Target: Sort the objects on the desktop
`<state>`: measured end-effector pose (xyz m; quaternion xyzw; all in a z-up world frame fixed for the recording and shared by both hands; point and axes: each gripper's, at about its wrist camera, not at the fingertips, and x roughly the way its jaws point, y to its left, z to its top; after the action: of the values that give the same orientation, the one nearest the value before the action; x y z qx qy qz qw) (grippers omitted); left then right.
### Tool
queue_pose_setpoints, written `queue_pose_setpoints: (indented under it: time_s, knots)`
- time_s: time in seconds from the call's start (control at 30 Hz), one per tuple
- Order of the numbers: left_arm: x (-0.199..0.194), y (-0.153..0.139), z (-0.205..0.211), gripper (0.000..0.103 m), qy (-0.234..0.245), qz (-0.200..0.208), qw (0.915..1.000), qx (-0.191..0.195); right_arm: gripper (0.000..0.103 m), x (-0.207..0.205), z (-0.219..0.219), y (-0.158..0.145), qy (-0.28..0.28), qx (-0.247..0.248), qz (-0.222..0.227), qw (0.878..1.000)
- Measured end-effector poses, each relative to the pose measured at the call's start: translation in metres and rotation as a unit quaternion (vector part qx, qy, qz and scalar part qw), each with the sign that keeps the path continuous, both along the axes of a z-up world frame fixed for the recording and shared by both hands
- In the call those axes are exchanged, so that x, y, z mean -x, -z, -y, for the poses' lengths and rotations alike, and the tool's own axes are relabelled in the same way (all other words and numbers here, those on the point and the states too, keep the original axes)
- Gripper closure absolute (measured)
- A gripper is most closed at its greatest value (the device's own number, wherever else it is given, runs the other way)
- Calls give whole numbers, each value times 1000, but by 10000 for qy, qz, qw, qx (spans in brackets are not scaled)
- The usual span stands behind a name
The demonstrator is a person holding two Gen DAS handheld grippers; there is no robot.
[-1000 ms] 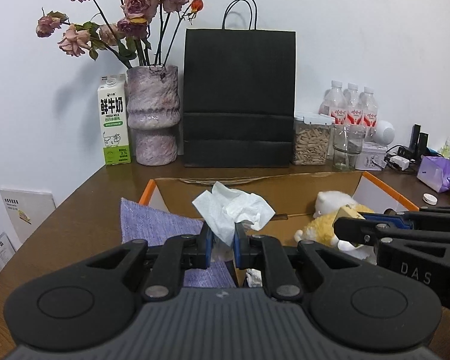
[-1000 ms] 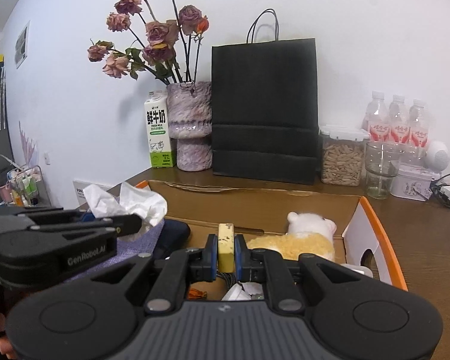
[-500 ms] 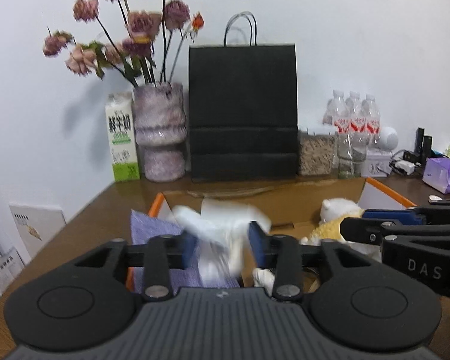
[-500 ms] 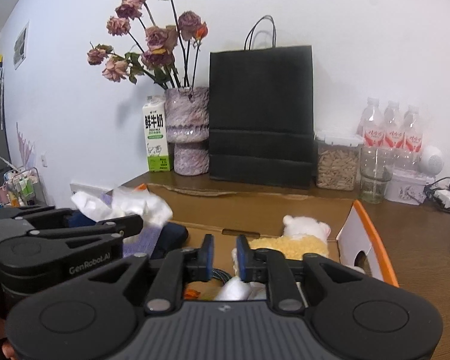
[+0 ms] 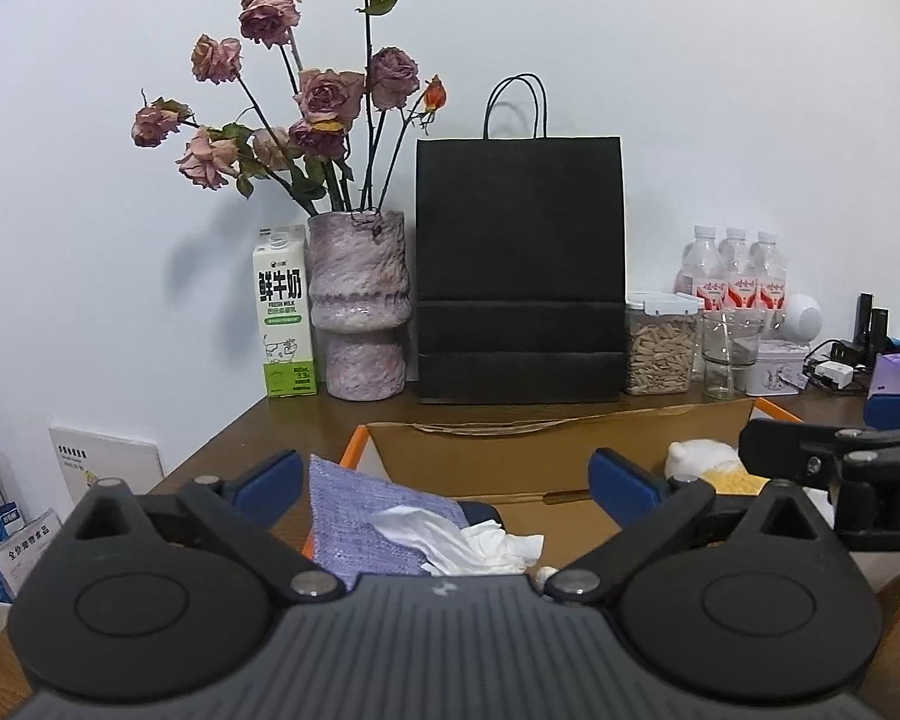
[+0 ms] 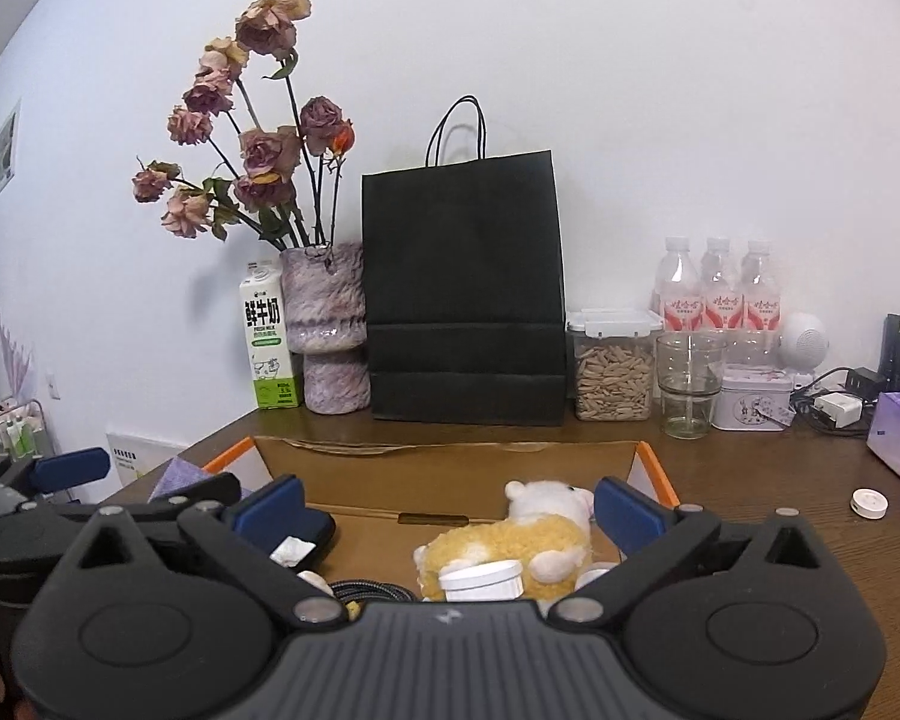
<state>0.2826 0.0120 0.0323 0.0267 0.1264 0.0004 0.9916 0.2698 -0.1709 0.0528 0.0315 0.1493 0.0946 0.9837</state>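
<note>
Lower centre of each frame: your 2 grippers, left (image 5: 445, 483) and right (image 6: 447, 507), jaws opening, pinching nothing. Tissue (image 5: 459, 543) lies loose below on cloth (image 5: 360, 516) in box (image 5: 486, 456), apparently just dropped for sorting.

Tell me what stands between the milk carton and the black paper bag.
The purple vase of dried roses stands between the milk carton and the black paper bag; both wrist views show it.

Home desk (image 5: 306, 420): vase (image 5: 357, 306), milk carton (image 5: 285, 312)
</note>
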Motion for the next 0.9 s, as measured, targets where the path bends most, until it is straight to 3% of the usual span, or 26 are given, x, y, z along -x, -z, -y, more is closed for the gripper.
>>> queue_pose_setpoints:
  time_s: [0.9]
  knots:
    - [8,-1,2,0,39,-24,10000,-6,0,13,-2,1,7,128,-73,9999]
